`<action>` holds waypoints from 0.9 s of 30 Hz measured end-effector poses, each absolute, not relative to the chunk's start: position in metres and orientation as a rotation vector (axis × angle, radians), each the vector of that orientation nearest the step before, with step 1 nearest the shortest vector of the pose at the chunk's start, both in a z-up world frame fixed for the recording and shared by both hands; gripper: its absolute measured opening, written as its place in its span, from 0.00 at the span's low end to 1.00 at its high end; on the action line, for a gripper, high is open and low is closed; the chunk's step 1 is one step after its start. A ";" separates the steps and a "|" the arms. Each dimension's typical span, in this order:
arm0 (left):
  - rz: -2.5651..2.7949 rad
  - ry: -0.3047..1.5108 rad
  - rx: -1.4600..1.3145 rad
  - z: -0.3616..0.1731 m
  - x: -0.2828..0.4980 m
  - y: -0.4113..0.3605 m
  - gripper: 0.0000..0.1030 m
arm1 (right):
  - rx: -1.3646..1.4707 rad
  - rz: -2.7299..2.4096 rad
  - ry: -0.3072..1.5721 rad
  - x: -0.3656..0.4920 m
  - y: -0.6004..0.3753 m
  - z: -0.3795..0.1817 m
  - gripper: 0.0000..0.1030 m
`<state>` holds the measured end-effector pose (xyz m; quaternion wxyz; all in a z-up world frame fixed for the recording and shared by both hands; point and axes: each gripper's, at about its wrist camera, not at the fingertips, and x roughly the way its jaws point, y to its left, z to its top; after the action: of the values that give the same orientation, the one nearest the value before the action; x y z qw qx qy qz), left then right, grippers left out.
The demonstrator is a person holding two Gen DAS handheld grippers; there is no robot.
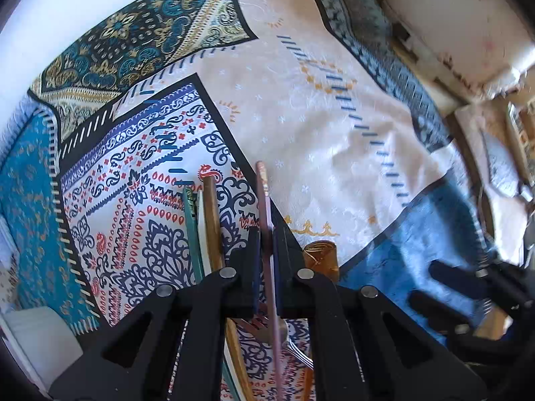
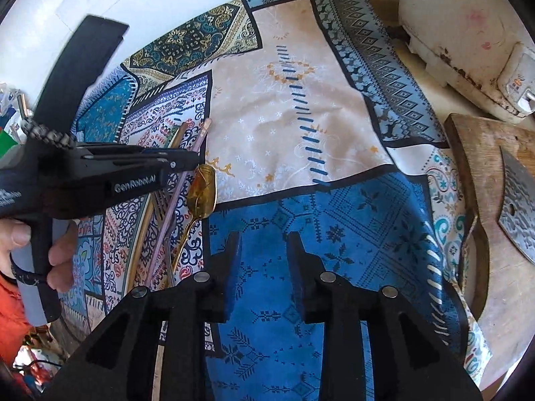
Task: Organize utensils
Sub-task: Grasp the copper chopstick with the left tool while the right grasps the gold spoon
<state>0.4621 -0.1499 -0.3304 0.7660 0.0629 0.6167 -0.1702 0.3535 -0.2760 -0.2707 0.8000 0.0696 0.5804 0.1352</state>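
My left gripper is shut on a pink utensil handle that runs forward between its fingers; the same handle shows in the right wrist view. Beside it lie a brown stick, a green one and a white one. A gold spoon lies just right of them, its bowl partly seen in the left view. A silver fork lies under the left gripper. My right gripper is open and empty over the blue patch of cloth. The left gripper also shows in the right view.
A patterned patchwork cloth covers the table. A wooden cutting board with a metal cleaver lies at the right edge. A white appliance stands at the back right. A white wall is at the back left.
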 end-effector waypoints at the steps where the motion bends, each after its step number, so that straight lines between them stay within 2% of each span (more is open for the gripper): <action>1: -0.368 1.331 0.116 -0.326 0.461 -0.146 0.05 | 0.157 0.296 1.252 0.356 -0.272 -0.273 0.24; 5: -0.353 1.264 0.049 -0.299 0.448 -0.125 0.05 | 0.152 0.305 1.256 0.363 -0.256 -0.280 0.25; 9: -0.323 1.168 0.049 -0.271 0.428 -0.100 0.05 | 0.139 0.300 1.238 0.373 -0.238 -0.281 0.38; 17: -0.238 1.049 -0.022 -0.243 0.390 -0.049 0.04 | 0.159 0.246 1.242 0.394 -0.207 -0.288 0.39; 19: -0.227 1.035 -0.051 -0.238 0.384 -0.039 0.04 | 0.167 0.209 1.223 0.395 -0.202 -0.289 0.37; 21: -0.212 1.020 -0.061 -0.234 0.379 -0.032 0.04 | 0.172 0.182 1.216 0.396 -0.199 -0.290 0.23; 27: -0.201 0.985 -0.073 -0.223 0.364 -0.021 0.04 | 0.227 0.180 1.212 0.396 -0.204 -0.288 0.20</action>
<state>0.3644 -0.0211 -0.2230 0.8758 -0.0347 0.4718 -0.0961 0.3965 -0.2044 -0.2877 0.8121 0.1061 0.5676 0.0845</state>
